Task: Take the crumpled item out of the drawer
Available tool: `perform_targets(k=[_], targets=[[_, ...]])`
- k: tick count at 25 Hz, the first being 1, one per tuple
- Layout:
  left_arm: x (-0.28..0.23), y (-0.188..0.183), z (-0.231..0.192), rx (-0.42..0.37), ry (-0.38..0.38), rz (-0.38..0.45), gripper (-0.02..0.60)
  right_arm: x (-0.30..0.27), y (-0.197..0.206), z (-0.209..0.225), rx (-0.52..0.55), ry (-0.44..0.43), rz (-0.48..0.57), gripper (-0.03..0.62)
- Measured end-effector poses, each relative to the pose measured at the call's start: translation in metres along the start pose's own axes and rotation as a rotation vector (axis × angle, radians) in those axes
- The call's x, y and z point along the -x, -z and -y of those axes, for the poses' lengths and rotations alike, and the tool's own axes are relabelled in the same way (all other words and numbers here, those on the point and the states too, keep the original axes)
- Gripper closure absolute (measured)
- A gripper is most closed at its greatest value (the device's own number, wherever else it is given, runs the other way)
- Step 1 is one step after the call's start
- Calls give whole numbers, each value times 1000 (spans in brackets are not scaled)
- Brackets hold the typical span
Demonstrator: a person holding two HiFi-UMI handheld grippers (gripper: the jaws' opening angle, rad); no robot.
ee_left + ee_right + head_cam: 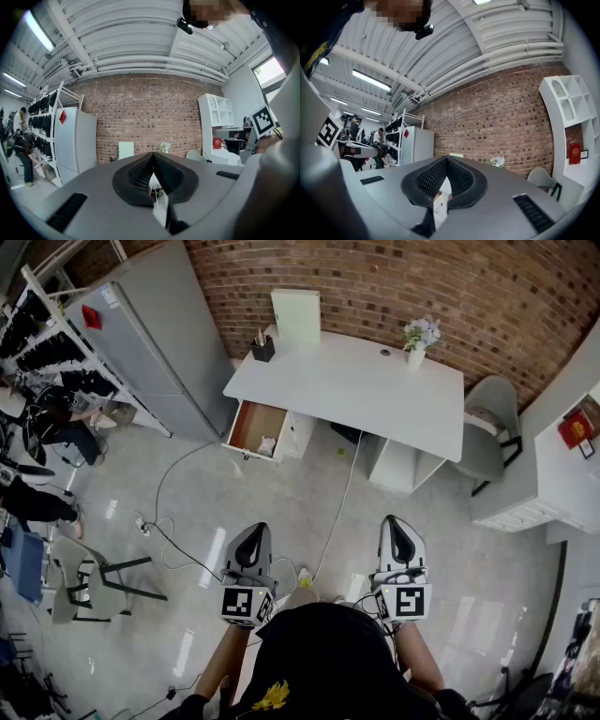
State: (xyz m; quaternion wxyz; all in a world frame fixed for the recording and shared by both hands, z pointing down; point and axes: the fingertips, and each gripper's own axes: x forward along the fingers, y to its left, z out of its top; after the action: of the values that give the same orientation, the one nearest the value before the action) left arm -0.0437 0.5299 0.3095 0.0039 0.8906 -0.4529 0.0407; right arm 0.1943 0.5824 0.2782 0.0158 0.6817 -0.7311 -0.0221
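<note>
In the head view a white desk (356, 381) stands against the brick wall. Its left drawer (246, 448) is pulled open. A small white crumpled item (267, 445) lies in the drawer's front right corner. My left gripper (250, 532) and right gripper (400, 526) are held close to my body over the floor, far short of the desk, both pointing towards it. Both are shut with nothing between the jaws. In the left gripper view the left gripper (153, 155) faces the brick wall; in the right gripper view the right gripper (446, 159) does the same.
A pen holder (263, 349) and a flower vase (419, 337) stand on the desk. A grey chair (492, 427) sits at its right end, a grey cabinet (150, 343) to its left. Cables (173, 540) trail over the floor; another chair (89, 577) stands at the left.
</note>
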Motion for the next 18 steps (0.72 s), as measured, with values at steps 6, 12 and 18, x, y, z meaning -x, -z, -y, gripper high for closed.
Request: perform_targets(k=[6, 12, 18], targets=[[-19, -1, 17, -27, 48, -29, 565, -8, 3, 10, -20, -11, 10, 566], [-17, -2, 23, -54, 44, -50, 565, -18, 16, 10, -37, -49, -1, 566], [-13, -2, 29, -93, -9, -33, 563, -16, 38, 9, -66, -97, -42, 566]])
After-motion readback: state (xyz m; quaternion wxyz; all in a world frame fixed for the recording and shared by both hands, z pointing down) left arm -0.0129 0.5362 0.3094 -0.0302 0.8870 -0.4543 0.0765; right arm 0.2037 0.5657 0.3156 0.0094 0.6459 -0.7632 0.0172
